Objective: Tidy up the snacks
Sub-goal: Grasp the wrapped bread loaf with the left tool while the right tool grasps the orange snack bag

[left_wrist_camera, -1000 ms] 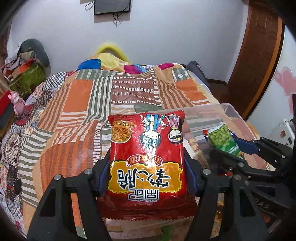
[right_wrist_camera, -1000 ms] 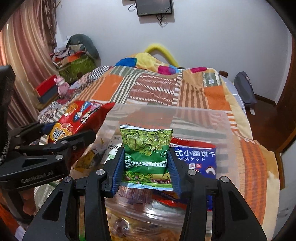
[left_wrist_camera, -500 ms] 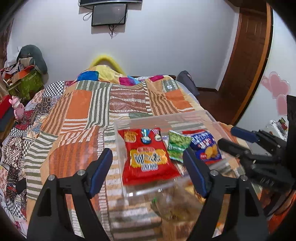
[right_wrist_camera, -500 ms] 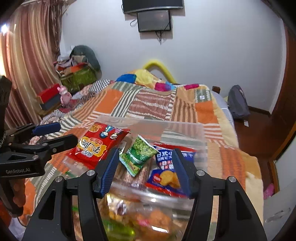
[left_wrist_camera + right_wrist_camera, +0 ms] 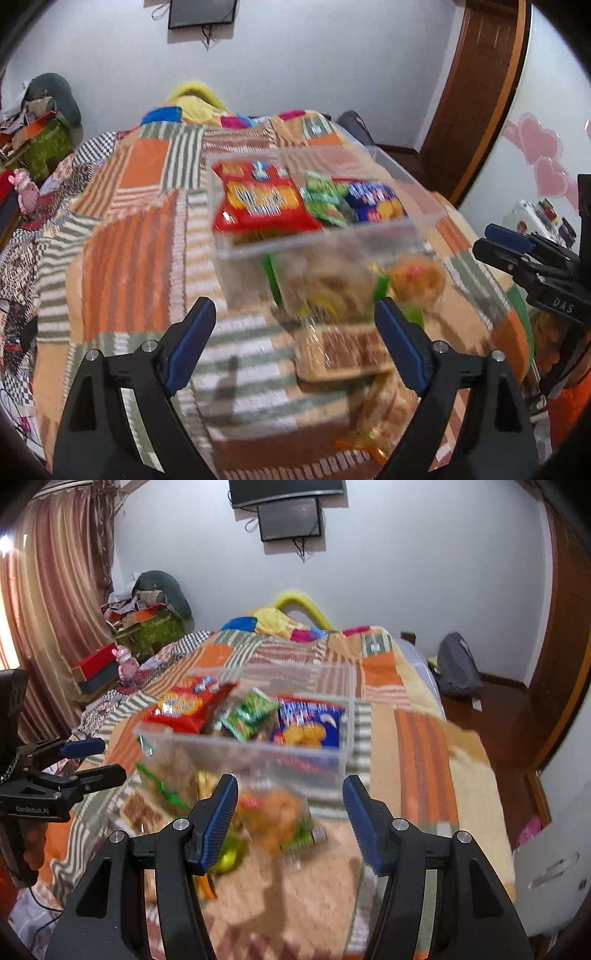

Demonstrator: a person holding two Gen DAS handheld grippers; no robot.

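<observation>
A clear plastic bin [image 5: 402, 177] [image 5: 258, 746] sits on the patchwork bed. In it lie a red noodle-snack bag [image 5: 258, 203] [image 5: 184, 709], a green pea packet [image 5: 325, 199] [image 5: 249, 714] and a blue cracker bag [image 5: 376, 205] [image 5: 308, 723]. Loose snack packets [image 5: 347, 350] [image 5: 273, 819] lie on the bed in front of the bin, blurred. My left gripper [image 5: 295, 343] is open and empty, above the near packets. My right gripper [image 5: 291, 812] is open and empty, just short of the bin's front wall. Each gripper shows in the other's view, the right one [image 5: 517, 251] and the left one [image 5: 85, 760].
The patchwork quilt [image 5: 140, 229] covers the bed. A pile of boxes and clothes [image 5: 147, 620] stands at the far left by the curtain. A dark bag [image 5: 458, 668] lies on the floor at the right near the wooden door [image 5: 476, 88].
Both grippers let go of their bags, the red one and the green one, which now lie in the bin. Both grippers opened and pulled back toward the near side of the bed.
</observation>
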